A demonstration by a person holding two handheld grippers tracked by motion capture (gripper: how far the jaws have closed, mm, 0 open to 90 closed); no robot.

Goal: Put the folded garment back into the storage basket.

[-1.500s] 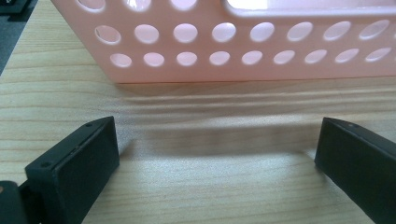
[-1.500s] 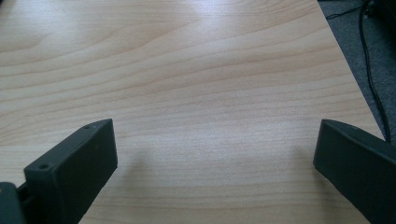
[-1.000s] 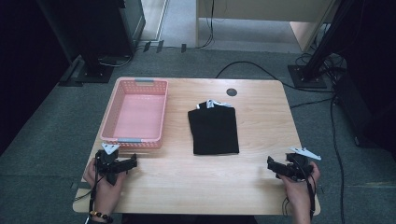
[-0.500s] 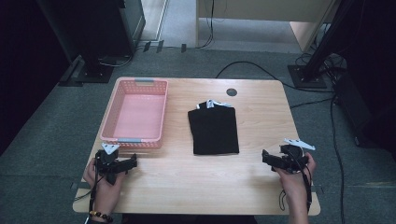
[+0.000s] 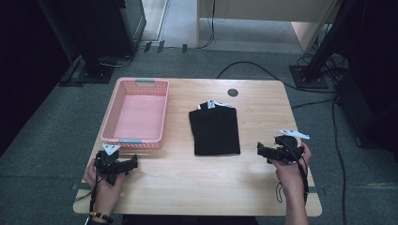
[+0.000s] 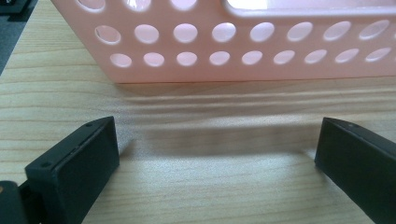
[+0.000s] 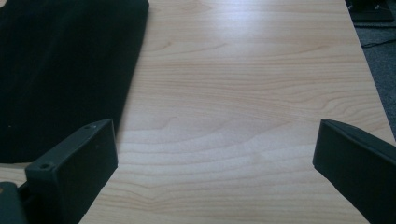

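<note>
left gripper: black, grey plate | right gripper: black, cable | beaded bracelet

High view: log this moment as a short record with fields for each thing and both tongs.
table: light wood
basket: pink, perforated, nothing inside, on the table's left part
cloth: black, folded, flat at the table's middle, right of the basket
left tongs: open, holding nothing, near the basket's front wall
right tongs: open, holding nothing, just right of the cloth, apart from it
</note>
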